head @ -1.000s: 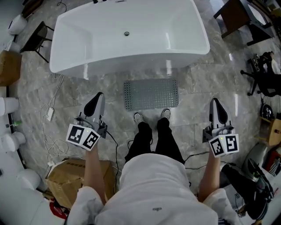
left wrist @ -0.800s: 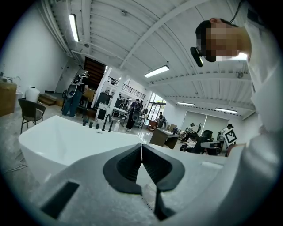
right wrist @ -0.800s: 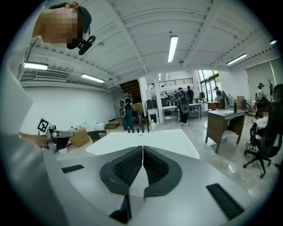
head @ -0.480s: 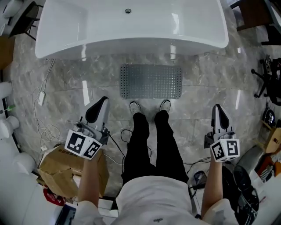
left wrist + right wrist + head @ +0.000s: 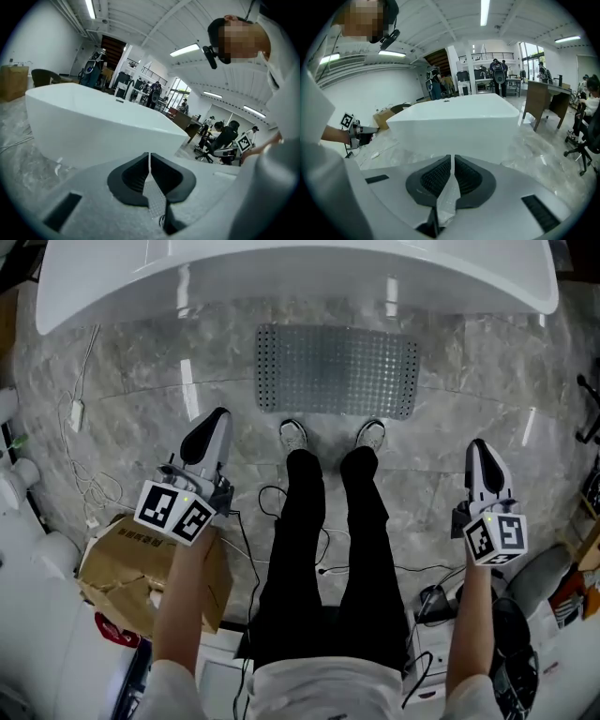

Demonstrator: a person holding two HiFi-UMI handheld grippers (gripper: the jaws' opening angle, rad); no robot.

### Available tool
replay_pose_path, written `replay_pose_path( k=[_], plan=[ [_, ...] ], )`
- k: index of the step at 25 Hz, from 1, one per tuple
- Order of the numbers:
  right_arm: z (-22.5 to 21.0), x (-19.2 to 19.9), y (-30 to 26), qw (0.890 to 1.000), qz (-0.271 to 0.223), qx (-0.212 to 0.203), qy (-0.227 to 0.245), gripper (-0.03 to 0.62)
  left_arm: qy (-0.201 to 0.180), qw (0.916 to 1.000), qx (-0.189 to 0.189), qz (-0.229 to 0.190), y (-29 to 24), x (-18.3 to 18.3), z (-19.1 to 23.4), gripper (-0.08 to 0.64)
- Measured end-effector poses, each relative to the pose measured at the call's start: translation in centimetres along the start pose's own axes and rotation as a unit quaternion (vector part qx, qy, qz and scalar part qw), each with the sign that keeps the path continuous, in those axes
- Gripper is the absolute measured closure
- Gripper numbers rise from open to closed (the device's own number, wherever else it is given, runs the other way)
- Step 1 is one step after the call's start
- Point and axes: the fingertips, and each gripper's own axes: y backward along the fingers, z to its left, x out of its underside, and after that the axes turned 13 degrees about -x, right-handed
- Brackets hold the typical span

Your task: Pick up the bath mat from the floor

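Observation:
The grey dotted bath mat (image 5: 338, 370) lies flat on the marble floor in front of the white bathtub (image 5: 281, 277), just beyond the person's shoes. My left gripper (image 5: 217, 416) hangs to the left of the legs, well short of the mat and off its left side, jaws shut and empty. My right gripper (image 5: 479, 446) hangs right of the legs, below and to the right of the mat's right end, also shut on nothing. In the left gripper view the jaws (image 5: 149, 155) meet with the tub (image 5: 93, 126) ahead. The right gripper view shows its tips (image 5: 453, 158) closed before the tub (image 5: 454, 122).
A torn cardboard box (image 5: 141, 568) sits at the lower left behind the left gripper. Cables (image 5: 89, 474) trail over the floor on the left and between the legs. White rounded objects (image 5: 19, 540) line the left edge. Chairs and people (image 5: 220, 138) stand far off.
The view has dropped toward the floor: mat and tub have slid up and grown larger. Both grippers have sunk lower, still shut; the legs now stretch long.

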Motion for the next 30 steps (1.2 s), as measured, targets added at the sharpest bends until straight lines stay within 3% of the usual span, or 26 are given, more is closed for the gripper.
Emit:
replay_pose_path(
  k=[7, 11, 16, 22, 30],
  plan=[
    [-4.8, 10.7, -8.6, 0.998, 0.053, -0.002, -0.016, 0.583, -0.013, 0.9968, -0.031, 0.073, -7.4, 11.9, 7.1, 0.545],
    [-6.2, 16.8, -13.1, 0.994, 0.099, -0.026, -0.026, 0.583, -0.008, 0.9884, -0.040, 0.146, -10.5, 20.1, 10.0, 0.519],
    [-9.6, 23.1, -18.8, 0.991, 0.125, -0.031, -0.039, 0.581, -0.013, 0.9805, -0.054, 0.189, -15.3, 28.6, 13.4, 0.463],
    [-14.2, 27.9, -24.6, 0.989, 0.148, -0.025, -0.006, 0.575, -0.039, 0.9720, -0.057, 0.225, -21.4, 35.4, 17.3, 0.440],
    [-21.7, 36.7, -30.6, 0.978, 0.209, -0.003, -0.002, 0.470, -0.029, 0.9644, -0.082, 0.250, -27.9, 42.5, 22.1, 0.367]
  ],
)
